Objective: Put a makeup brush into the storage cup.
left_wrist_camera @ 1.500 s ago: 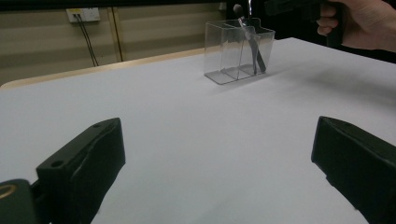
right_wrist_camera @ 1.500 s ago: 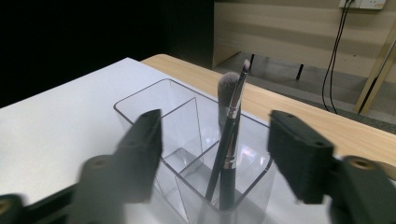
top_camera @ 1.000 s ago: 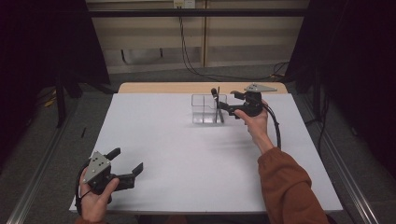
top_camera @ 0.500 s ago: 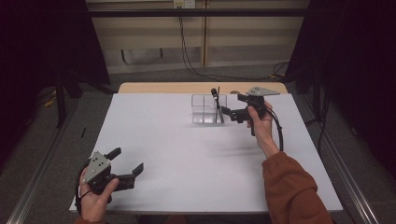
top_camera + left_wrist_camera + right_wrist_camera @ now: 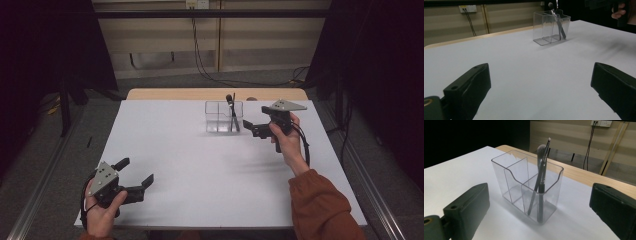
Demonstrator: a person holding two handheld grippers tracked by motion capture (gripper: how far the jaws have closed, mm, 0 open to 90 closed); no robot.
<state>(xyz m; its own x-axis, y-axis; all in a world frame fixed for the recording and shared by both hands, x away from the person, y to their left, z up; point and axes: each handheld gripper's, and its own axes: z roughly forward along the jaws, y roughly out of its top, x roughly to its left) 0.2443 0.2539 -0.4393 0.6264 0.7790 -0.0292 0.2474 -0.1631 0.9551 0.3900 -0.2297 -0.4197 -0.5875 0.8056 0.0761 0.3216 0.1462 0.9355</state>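
So the two makeup brushes (image 5: 539,180) are standing in the end compartment of the clear acrylic organizer (image 5: 526,187), the one nearest my right gripper (image 5: 256,128), both leaning a bit with bristles up. One's a fluffy powder-type brush, the other's a thin one with a small pale tip. The other two compartments are sitting empty. The organizer itself is parked near the far edge of the white table (image 5: 210,165), a little right of the middle.

My right gripper is hovering just beside it on the right, jaws wide apart and gripping nothing, with the organizer framed between them in the right gripper view but not touching either. They've just been opening that last bit, nothing between the pads.

My left gripper (image 5: 134,184) is hanging out near the left front corner of the table, jaws also spread wide, empty, well apart from everything.

My read: I'm in the let-go-and-back-off bit, brushes look dropped in. If more brushes are coming, the next move is going off to fetch one; otherwise I'm just clearing out without bumping the organizer, since it looks light and tippy.

No brand or lettering I can make out on the organizer or brush handles.
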